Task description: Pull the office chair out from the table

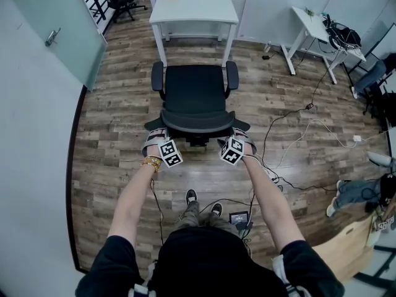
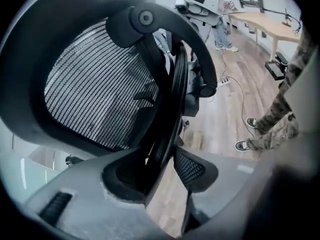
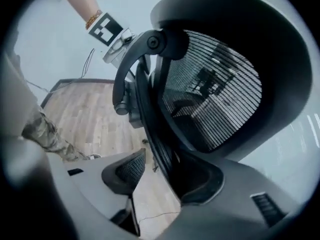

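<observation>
Office chair clear of surface. I read left tongs and right tongs straddling backrest rim, spread wide, gripping nothing; pull looks done.

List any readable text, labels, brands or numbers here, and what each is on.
None readable.
left marker cube, right marker cube: black-and-white square patterns, no letters or digits.
office chair: no brand visible.
small device on the floor by the person's feet: too small to read.
</observation>
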### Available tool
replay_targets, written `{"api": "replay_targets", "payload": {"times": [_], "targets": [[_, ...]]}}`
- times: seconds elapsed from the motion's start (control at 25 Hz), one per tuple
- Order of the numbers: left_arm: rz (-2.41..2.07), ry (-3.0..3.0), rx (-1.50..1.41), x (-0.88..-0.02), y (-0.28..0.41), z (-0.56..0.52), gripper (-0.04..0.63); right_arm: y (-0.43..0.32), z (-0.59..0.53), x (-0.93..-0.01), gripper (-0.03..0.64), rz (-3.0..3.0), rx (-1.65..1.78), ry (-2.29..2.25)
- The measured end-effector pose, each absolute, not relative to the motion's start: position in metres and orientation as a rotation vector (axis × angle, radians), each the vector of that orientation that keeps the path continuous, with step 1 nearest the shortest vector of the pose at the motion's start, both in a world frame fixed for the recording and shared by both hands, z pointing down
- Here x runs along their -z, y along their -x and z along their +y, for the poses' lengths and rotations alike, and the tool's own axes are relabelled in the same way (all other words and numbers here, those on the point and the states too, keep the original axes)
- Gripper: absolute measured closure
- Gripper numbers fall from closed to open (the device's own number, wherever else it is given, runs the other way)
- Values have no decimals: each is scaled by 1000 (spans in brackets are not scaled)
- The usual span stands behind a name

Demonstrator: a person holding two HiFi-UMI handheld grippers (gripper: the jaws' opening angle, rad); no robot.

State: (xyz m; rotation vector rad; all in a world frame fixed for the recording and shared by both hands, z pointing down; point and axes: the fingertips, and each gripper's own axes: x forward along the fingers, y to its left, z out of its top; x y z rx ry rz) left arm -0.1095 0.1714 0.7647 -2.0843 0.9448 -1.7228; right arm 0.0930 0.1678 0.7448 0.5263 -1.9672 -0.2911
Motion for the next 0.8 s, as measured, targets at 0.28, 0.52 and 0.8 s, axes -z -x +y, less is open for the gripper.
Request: {"api": "replay_targets", "payload": {"times": [0.28,0.52,0.8], "targets": [[1068,2186,1536,-734,103,188,423,-97,180,-712,454,-2067,272,-659],[1234,2274,1319,-693,92,199,437,-105,192,-682,465,-2161,240,-772],[1361,2335,1129,-655,81,221,445,-100,208,-637,477,-2271,235,-901]]}}
